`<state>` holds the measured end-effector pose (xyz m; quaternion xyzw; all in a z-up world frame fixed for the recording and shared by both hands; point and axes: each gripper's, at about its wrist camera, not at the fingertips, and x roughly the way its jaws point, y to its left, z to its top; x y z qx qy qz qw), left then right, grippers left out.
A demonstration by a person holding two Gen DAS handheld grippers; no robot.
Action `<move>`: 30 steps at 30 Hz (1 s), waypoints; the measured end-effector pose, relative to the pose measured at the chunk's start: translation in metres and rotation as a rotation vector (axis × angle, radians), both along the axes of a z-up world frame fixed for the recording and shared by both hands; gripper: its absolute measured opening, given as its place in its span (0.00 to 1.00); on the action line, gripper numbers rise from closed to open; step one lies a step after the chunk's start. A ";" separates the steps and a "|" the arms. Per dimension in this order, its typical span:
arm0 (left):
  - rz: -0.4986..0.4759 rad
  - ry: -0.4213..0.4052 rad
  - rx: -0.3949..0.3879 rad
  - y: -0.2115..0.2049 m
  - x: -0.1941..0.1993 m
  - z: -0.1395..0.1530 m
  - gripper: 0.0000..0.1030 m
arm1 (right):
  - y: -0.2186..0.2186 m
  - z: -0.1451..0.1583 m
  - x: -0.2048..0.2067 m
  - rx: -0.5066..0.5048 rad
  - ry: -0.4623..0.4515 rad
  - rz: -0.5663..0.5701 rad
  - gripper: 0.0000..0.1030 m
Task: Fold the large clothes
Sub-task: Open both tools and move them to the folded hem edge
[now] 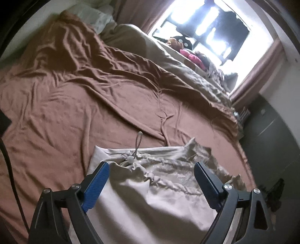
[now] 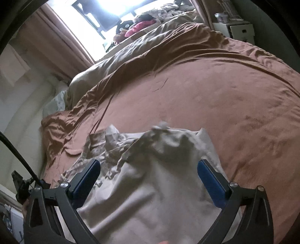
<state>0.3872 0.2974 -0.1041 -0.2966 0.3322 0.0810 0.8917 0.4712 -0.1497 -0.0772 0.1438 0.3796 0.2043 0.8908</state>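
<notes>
Room: a bedroom with a bright window (image 1: 211, 28) and dusty-pink curtains (image 2: 61, 43); a heap of coloured things lies on the sill (image 1: 189, 54).
Bed: a wide bed under a creased brown sheet (image 1: 78, 97), with a beige duvet (image 1: 168, 62) bunched along the window side and a pale pillow (image 1: 90, 15) at the head.
Garment: a pale beige garment (image 1: 153, 191) lies on the sheet at the near edge of the bed, its gathered waistband rumpled; a drawstring with a toggle (image 1: 137, 142) trails onto the sheet.
Left gripper (image 1: 151, 169): jaws spread wide above the garment, blue pads (image 1: 95, 185) clear of the cloth, gripping nothing.
Right gripper (image 2: 149, 167): jaws likewise wide, over the same garment (image 2: 150, 184), nothing pinched between the pads (image 2: 211, 180).
</notes>
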 end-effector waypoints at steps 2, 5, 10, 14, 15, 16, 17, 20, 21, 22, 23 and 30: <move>-0.021 0.026 0.037 -0.008 0.005 0.000 0.89 | 0.014 0.007 -0.005 -0.039 -0.008 0.036 1.00; -0.057 0.079 0.078 -0.019 0.017 -0.005 0.89 | 0.034 0.006 -0.009 -0.104 -0.010 0.077 1.00; -0.145 0.177 0.137 -0.041 0.041 -0.025 0.89 | 0.074 0.000 -0.002 -0.170 0.011 0.151 0.75; -0.220 0.294 0.236 -0.059 0.064 -0.052 0.81 | 0.112 -0.013 0.008 -0.266 0.033 0.221 0.70; -0.241 0.322 0.251 -0.062 0.069 -0.059 0.80 | 0.120 -0.019 0.011 -0.295 0.045 0.239 0.70; -0.260 0.344 0.259 -0.063 0.071 -0.065 0.80 | 0.128 -0.025 0.016 -0.318 0.057 0.256 0.70; -0.277 0.363 0.269 -0.066 0.074 -0.071 0.80 | 0.136 -0.030 0.019 -0.344 0.070 0.274 0.70; -0.310 0.416 0.295 -0.069 0.080 -0.087 0.71 | 0.153 -0.049 0.035 -0.425 0.118 0.299 0.70; -0.319 0.436 0.301 -0.069 0.082 -0.093 0.60 | 0.156 -0.056 0.040 -0.449 0.133 0.299 0.70; -0.320 0.449 0.304 -0.068 0.084 -0.097 0.48 | 0.158 -0.063 0.045 -0.470 0.148 0.299 0.63; -0.319 0.457 0.305 -0.067 0.085 -0.101 0.42 | 0.160 -0.068 0.049 -0.489 0.158 0.299 0.51; -0.281 0.391 0.361 -0.065 0.084 -0.082 0.01 | 0.158 -0.052 0.050 -0.487 0.067 0.316 0.00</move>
